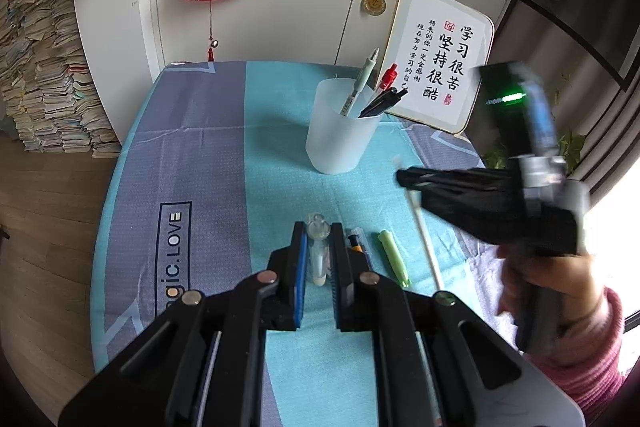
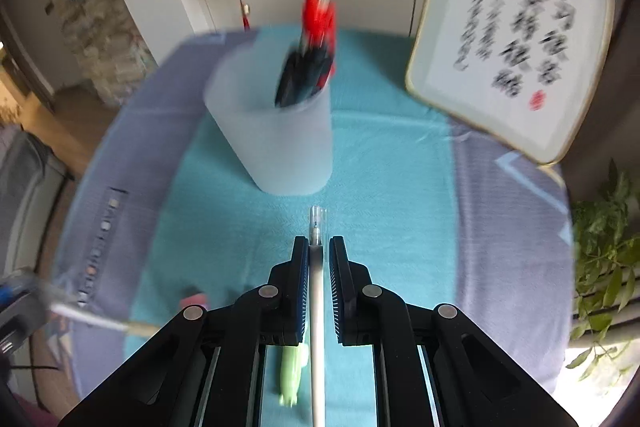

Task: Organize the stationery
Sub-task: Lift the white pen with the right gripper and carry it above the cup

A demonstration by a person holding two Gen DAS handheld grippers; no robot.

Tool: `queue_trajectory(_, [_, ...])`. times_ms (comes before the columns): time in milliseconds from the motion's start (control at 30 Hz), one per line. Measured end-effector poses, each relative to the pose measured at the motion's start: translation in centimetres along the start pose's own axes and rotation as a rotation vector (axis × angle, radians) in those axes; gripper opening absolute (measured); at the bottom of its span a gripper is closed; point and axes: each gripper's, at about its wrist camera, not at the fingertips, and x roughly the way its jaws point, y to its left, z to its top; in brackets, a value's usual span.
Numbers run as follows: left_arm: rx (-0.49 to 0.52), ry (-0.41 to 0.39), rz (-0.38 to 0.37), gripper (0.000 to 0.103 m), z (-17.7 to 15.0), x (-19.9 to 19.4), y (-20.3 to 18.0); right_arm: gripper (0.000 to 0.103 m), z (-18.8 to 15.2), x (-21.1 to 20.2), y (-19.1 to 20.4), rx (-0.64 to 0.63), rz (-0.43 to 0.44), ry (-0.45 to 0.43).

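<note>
The right claw [image 2: 319,251] is clamped on a slim white pen [image 2: 317,311], held along the fingers just short of the frosted cup [image 2: 276,139]. The left claw [image 1: 319,247] is clamped on a clear-capped pen [image 1: 319,251] above the bench [image 1: 192,147]. Both pens appear light, rigid and smooth; grip mid-barrel, since a capped end may slip.

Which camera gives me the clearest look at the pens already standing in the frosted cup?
Left wrist view: the frosted cup is sharp, and the white, red and black pens can be told apart. In the right wrist view the cup is nearer but motion-blurred, so the pens smear into a red-and-black mass.
</note>
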Motion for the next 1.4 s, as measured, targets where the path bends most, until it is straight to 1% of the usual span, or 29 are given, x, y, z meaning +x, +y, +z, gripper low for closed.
queue_trajectory(167, [0.012,-0.007,0.002,0.008,-0.4,-0.3,-0.5,0.011,-0.8,-5.7,-0.4,0.020,0.037,-0.116])
queue_trajectory(300, [0.017,-0.010,0.006,0.009,-0.4,-0.5,-0.8,0.011,-0.1,-9.5,0.4,0.013,0.073,-0.208])
queue_trajectory(400, [0.022,-0.015,0.005,0.009,-0.5,-0.7,-0.8,0.011,0.7,-11.2,0.9,0.008,0.102,-0.256])
queue_trajectory(533, [0.025,-0.021,0.003,0.009,-0.6,-1.0,-0.9,0.011,1.6,-12.6,1.7,0.009,0.124,-0.309])
queue_trajectory(667, [0.024,-0.019,0.008,0.009,-0.7,-1.0,-0.8,0.011,3.0,-13.3,2.3,0.014,0.147,-0.355])
queue_trajectory(800, [0.021,-0.018,0.016,0.009,-0.7,-0.9,-0.5,0.011,5.4,-13.7,3.3,-0.016,0.134,-0.407])
queue_trajectory(900, [0.017,-0.018,0.022,0.009,-0.6,-0.8,-0.1,0.011,7.0,-13.4,3.7,-0.022,0.110,-0.426])
queue_trajectory(1033, [0.010,-0.020,0.029,0.009,-0.3,-0.6,0.6,0.011,9.1,-12.3,3.9,-0.014,0.102,-0.427])
queue_trajectory(1200, [-0.005,-0.016,0.043,0.008,-0.1,-0.2,1.7,0.011,11.0,-10.8,4.0,-0.036,0.079,-0.459])
queue_trajectory(1400, [-0.007,-0.024,0.044,0.008,0.7,-0.2,2.0,0.011,12.7,-8.0,3.5,0.002,0.075,-0.475])
